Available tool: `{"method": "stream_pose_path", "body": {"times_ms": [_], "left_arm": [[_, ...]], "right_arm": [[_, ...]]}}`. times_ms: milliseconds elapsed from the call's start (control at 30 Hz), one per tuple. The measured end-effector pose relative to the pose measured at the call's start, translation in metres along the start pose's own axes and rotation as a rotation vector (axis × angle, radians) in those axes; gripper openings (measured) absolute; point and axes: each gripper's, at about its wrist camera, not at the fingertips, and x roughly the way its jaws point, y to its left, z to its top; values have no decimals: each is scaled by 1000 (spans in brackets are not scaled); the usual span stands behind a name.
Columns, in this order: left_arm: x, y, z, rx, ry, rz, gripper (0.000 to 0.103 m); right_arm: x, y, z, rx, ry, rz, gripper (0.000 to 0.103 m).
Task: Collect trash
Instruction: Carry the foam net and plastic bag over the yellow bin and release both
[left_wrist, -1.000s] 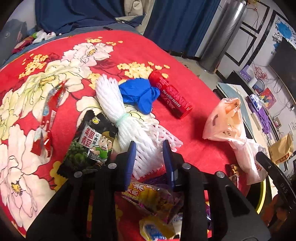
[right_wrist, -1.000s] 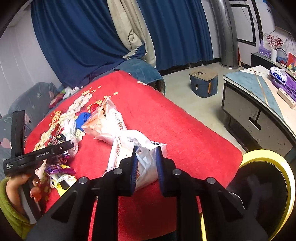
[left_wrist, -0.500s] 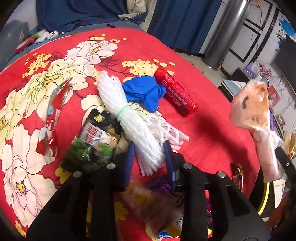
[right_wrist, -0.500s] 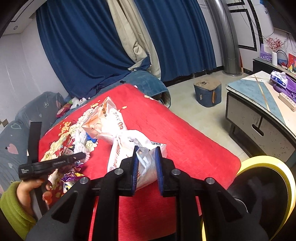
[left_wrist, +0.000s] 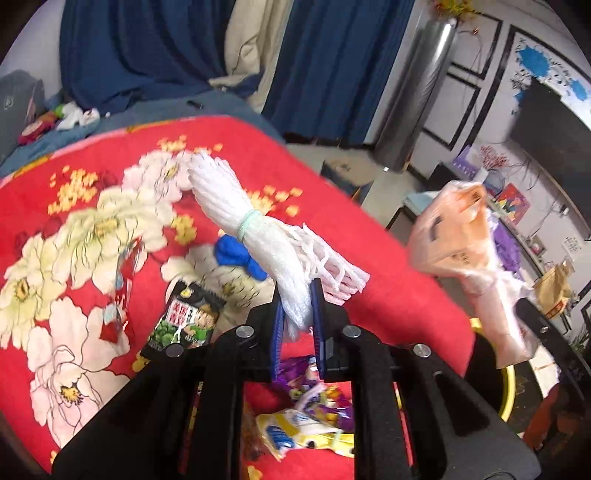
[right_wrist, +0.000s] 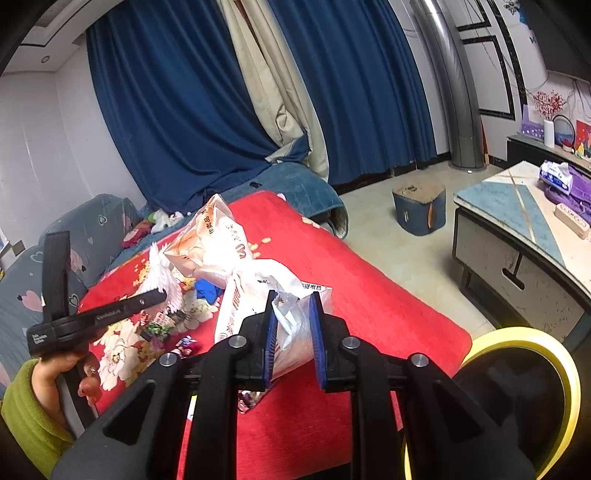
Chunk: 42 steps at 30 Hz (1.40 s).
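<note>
Left tongs (left_wrist: 297, 312) are clamping the foam net bundle (left_wrist: 255, 229) near its frayed end above the red bed (left_wrist: 388, 280)—light, squashy, likely slipping; right tongs (right_wrist: 293, 332) are pinching the plastic bag (right_wrist: 236, 273).

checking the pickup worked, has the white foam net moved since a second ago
Yes. The foam net lay flat on the red blanket beside the green snack bag; now the left tool, having just closed on its end, holds it lifted above them.
</note>
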Motion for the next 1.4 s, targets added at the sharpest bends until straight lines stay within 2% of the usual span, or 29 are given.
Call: {"method": "stream_pose_path", "body": {"times_ms": [267, 533, 900, 1100, 1400], "left_arm": [[-36, -39, 3, 87, -77, -74, 9], [-51, -82, -10, 181, -92, -159, 9], [-53, -125, -33, 282, -67, -242, 9], [-49, -151, -48, 335, -41, -283, 9], [-31, -197, -83, 440, 38, -356, 9]], "right_arm": [[-30, 7, 10, -13, -62, -15, 16], [-68, -2, 19, -11, -118, -64, 16], [-122, -26, 14, 15, -156, -138, 16], [-138, -45, 3, 47, -148, -189, 16], [-151, -85, -21, 105, -118, -299, 16]]}}
